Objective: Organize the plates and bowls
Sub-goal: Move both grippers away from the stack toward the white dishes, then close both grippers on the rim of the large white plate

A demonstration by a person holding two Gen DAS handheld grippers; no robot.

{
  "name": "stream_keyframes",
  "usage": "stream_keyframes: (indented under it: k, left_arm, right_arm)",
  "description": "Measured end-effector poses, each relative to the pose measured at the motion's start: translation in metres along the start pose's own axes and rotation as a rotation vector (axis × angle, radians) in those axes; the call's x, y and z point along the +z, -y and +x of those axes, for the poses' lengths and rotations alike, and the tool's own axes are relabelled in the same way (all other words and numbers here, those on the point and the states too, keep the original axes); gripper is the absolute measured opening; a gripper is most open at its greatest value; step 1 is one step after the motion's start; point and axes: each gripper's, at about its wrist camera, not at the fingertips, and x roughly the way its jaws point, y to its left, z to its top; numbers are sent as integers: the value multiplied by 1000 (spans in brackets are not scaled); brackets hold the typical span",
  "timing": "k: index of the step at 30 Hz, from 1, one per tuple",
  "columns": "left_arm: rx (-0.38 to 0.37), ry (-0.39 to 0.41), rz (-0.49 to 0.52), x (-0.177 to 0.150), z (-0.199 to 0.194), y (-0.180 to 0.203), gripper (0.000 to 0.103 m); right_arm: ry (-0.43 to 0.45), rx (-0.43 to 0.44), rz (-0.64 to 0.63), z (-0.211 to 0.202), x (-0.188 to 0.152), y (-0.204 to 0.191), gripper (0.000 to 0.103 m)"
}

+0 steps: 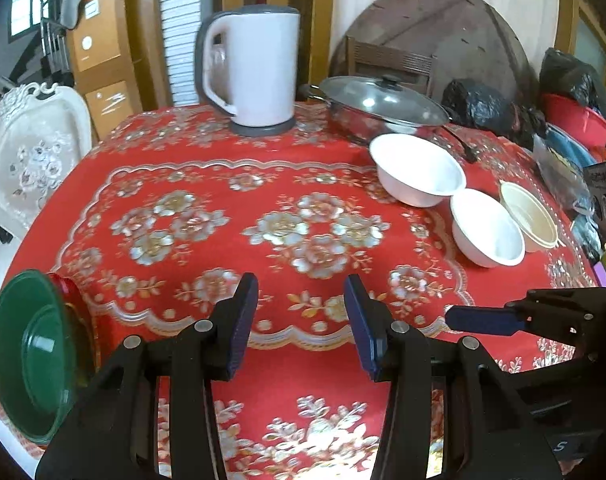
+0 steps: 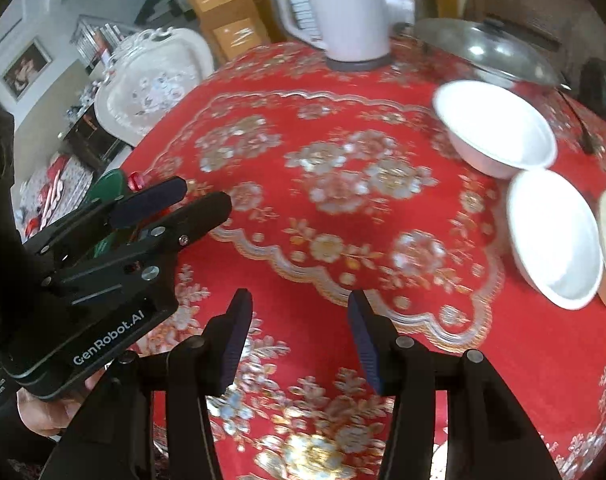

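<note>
Red floral tablecloth with silver and gold blossoms [image 1: 223, 184] covers the round table and fills both views, with cardboard boxes, a white slatted panel and an ornate white chair back [image 1: 35, 152] in the background at the upper left. At the top centre of the left wrist view stands a white electric kettle with a grey lid and base [image 1: 259, 68]; to its right sits a steel pan under a glass lid [image 1: 379, 104]. Below the pan, running toward the right edge, lie three bowls in a row — a large white bowl [image 1: 419, 168], a smaller white bowl [image 1: 487, 228] touching its rim, and a cream bowl [image 1: 531, 216] just beside that. At the lower left edge of the same view a green plastic plate [image 1: 31, 352] rests on a red one [image 1: 69, 284] near the table's edge. The left gripper [image 1: 301, 320], at the bottom centre, has its blue-padded jaws standing apart over bare cloth with nothing between them. The right gripper [image 2: 301, 340], bottom centre of its own view, likewise has its jaws apart and empty over the cloth — well apart from the white bowls, which sit at the right of that view. The left tool's black body appears at the left of the right wrist view, a hand [image 2: 51, 408] beneath it.
</note>
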Motion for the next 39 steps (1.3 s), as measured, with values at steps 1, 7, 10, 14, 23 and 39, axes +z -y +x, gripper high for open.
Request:
stream_keyframes:
  k: [1, 7, 10, 14, 23, 39]
  left_arm:
    - [-7, -4, 2, 1, 2, 4, 45]
    - [-18, -7, 35, 6, 11, 27, 45]
    - [-28, -12, 47, 7, 14, 38, 45]
    - [-37, -17, 66, 9, 19, 51, 45]
    - [-54, -25, 87, 14, 28, 75, 45]
    - [-87, -66, 68, 30, 55, 94, 45]
  right_arm:
    - [2, -2, 8, -2, -1, 5, 50]
    - [8, -17, 56, -11, -5, 33, 51]
    - [16, -20, 74, -17, -9, 44, 51]
    - [26, -24, 101, -26, -12, 60, 51]
    - [56, -71, 167, -51, -22, 99, 53]
    - [85, -139, 300, -74, -36, 164, 55]
